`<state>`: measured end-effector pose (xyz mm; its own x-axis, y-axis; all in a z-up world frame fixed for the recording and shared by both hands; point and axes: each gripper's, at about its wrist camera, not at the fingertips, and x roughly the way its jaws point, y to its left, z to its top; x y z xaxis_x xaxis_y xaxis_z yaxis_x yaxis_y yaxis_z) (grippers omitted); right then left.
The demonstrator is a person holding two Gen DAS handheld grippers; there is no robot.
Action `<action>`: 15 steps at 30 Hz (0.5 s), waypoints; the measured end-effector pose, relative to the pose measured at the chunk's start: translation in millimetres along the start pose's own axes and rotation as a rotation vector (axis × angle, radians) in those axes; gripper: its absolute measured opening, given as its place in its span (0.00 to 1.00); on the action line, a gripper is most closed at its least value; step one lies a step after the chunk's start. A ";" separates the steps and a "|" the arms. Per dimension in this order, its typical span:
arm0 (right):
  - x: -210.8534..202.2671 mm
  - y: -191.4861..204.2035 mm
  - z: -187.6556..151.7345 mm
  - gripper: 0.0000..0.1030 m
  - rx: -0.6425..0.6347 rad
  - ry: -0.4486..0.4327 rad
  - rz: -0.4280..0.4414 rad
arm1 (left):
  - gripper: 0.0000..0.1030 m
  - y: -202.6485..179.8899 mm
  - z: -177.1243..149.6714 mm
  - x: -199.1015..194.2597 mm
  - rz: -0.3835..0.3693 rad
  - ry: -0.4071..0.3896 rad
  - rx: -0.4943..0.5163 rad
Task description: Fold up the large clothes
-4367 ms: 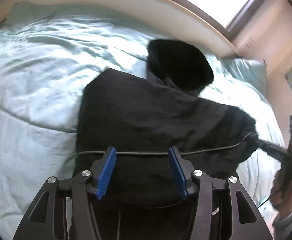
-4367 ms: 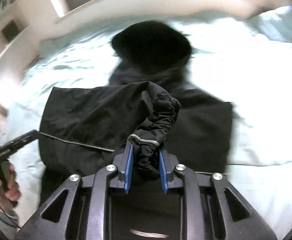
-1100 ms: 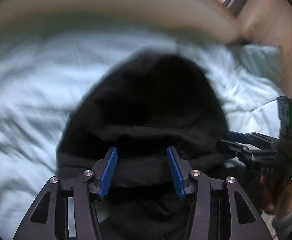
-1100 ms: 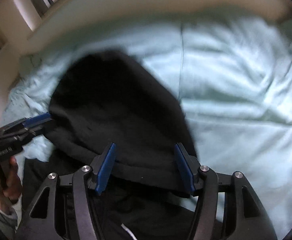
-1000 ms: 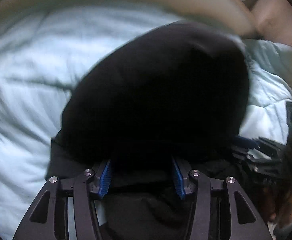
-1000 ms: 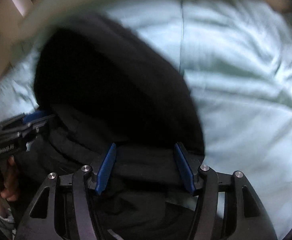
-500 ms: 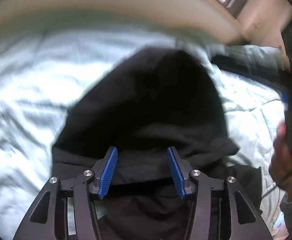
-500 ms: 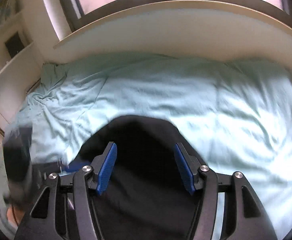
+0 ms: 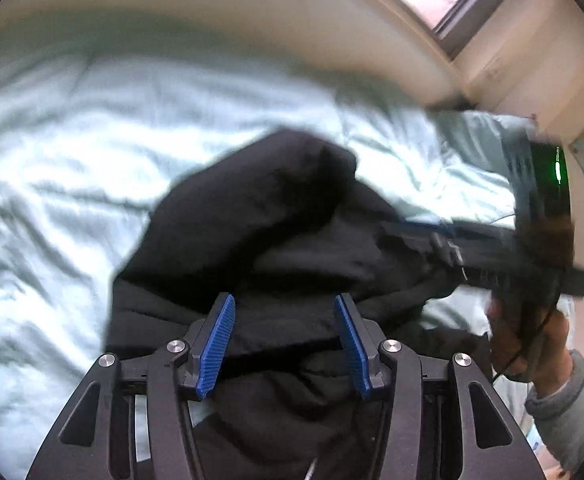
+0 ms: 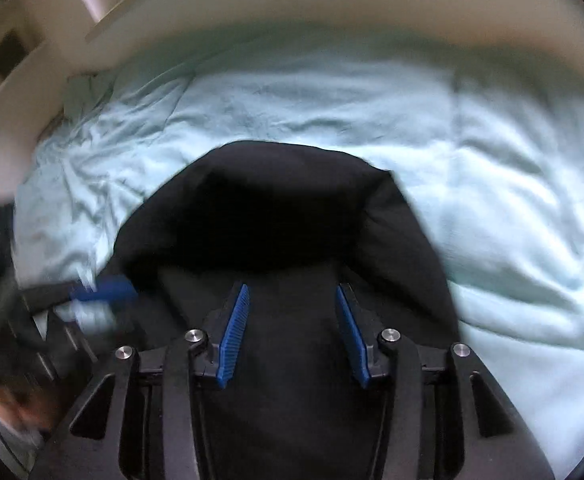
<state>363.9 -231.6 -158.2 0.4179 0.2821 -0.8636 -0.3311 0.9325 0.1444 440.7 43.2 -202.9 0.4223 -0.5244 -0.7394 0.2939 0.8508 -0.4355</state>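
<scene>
The pale green bed carries the black hooded garment, bunched at its near middle with the hood lying far. Both the left tool and right tool hover wide open over it, gripping nothing. The slack hood could likely flop crooked or drag the layers apart if either tool pinches only one layer.

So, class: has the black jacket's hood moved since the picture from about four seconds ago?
Yes. The hood has been folded toward the camera, away from the headboard, onto the jacket's body; more bare duvet shows beyond it.
</scene>
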 end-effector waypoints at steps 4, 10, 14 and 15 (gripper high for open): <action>-2.7 -15.0 -29.8 0.48 0.044 0.079 0.004 | 0.54 12.4 4.5 2.1 0.101 0.001 -0.025; 21.8 -49.2 -42.9 0.48 0.134 0.166 0.066 | 0.53 23.4 4.3 34.2 0.108 0.104 -0.075; -24.9 -68.9 -38.8 0.55 0.119 0.073 0.119 | 0.54 12.6 23.2 -12.3 0.014 0.033 -0.022; -32.2 -74.0 -38.3 0.62 0.116 0.059 0.116 | 0.58 12.6 28.3 -19.6 0.010 0.024 -0.011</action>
<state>342.6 -318.3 -159.6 0.3314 0.3789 -0.8641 -0.2731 0.9151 0.2966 460.4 63.2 -179.4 0.4039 -0.5154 -0.7558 0.2805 0.8562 -0.4339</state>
